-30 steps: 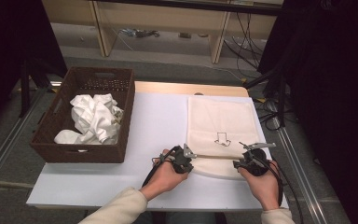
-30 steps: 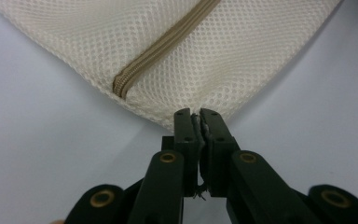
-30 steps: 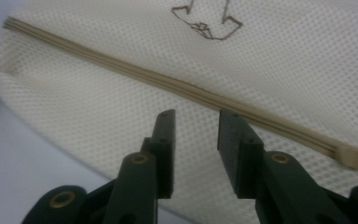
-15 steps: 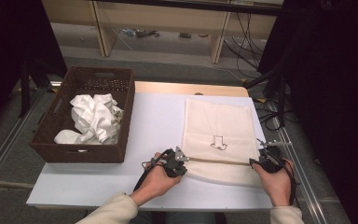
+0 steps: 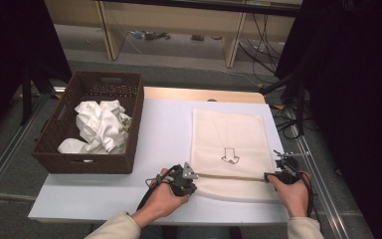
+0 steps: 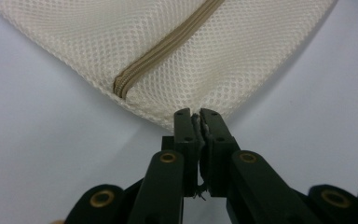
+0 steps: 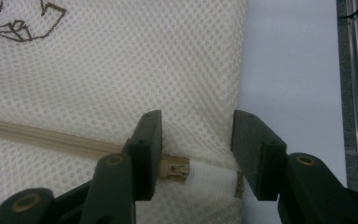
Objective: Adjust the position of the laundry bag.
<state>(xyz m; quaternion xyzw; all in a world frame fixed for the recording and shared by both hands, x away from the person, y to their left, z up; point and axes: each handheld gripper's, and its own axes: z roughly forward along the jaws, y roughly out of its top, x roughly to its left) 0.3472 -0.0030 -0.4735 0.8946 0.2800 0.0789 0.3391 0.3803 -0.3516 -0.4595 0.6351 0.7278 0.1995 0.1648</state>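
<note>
A cream mesh bag (image 5: pixel 229 134) with a brown arrow print (image 5: pixel 230 156) lies flat on the white table (image 5: pixel 164 129). A tan zipper (image 5: pixel 234 176) runs across its near end. My left gripper (image 5: pixel 195 179) is at the bag's near left corner. In the left gripper view its jaws (image 6: pixel 196 114) are shut on the edge of the mesh (image 6: pixel 168 37), beside the zipper's end (image 6: pixel 121 86). My right gripper (image 5: pixel 269 175) is at the bag's right edge. Its jaws (image 7: pixel 196 126) have just been opening and straddle the zipper slider (image 7: pixel 175 170) without pressing it.
A dark wicker basket (image 5: pixel 87 164) holding crumpled white cloth (image 5: pixel 99 127) stands on the table's left side. A metal rail (image 5: pixel 308 164) runs along the table's right edge. Shelving and cables lie on the floor beyond the far edge.
The right gripper has slid right along the zipper to the bag's right edge and its jaws stand wider. The left hand drew slightly left, and the bag's near end lies stretched flatter.
</note>
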